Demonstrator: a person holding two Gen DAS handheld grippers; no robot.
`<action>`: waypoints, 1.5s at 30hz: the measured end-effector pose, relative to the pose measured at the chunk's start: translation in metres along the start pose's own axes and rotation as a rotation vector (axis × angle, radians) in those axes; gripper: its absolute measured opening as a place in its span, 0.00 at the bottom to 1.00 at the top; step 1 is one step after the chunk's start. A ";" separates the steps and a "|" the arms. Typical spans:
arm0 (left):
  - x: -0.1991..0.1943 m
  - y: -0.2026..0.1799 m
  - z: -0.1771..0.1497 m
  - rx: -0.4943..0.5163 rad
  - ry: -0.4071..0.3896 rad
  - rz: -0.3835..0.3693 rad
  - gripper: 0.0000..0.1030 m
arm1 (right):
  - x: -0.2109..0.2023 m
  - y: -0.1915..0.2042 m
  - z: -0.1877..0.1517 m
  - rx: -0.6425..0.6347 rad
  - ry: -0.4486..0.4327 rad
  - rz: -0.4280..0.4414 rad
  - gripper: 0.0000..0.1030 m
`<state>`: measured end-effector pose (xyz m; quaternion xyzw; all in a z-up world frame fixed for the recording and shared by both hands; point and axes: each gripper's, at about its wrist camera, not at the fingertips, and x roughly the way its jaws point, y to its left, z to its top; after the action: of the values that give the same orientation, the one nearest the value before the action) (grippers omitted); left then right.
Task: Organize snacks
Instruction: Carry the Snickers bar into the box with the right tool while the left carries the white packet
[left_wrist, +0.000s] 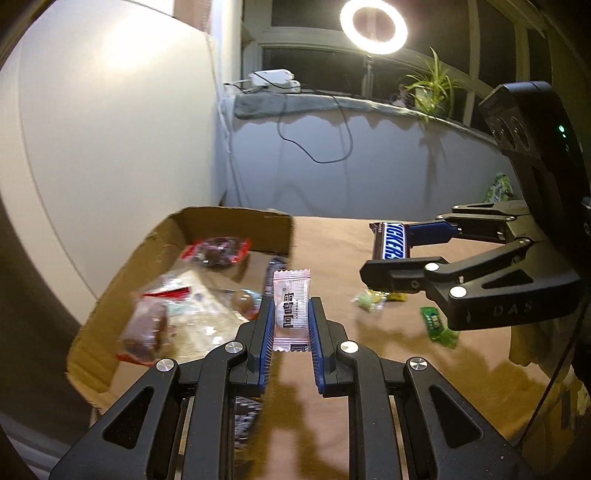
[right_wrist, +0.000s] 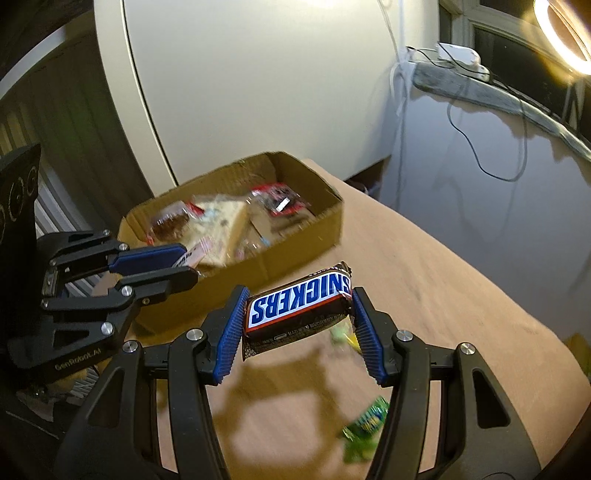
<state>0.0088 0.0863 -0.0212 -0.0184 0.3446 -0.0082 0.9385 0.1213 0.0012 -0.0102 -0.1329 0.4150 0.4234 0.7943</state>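
Between the left gripper's (left_wrist: 291, 321) blue pads, a white candy sachet (left_wrist: 291, 310) is pinched upright; the right gripper (right_wrist: 299, 317) clamps a Snickers bar (right_wrist: 300, 301) crosswise. Both hang above the counter (right_wrist: 424, 295), apparently bound for the cardboard box (right_wrist: 295, 254), whose open top leaves room beyond its near wall.
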 end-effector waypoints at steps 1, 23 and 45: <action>-0.001 0.003 0.000 -0.005 -0.002 0.005 0.16 | 0.003 0.004 0.005 -0.007 -0.001 0.006 0.57; -0.007 0.062 -0.005 -0.089 -0.017 0.078 0.16 | 0.071 0.047 0.059 -0.070 0.024 0.096 0.57; -0.007 0.067 -0.003 -0.097 -0.023 0.098 0.32 | 0.076 0.053 0.071 -0.090 0.010 0.077 0.68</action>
<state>0.0019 0.1529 -0.0216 -0.0468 0.3343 0.0547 0.9397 0.1417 0.1159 -0.0176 -0.1547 0.4045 0.4711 0.7685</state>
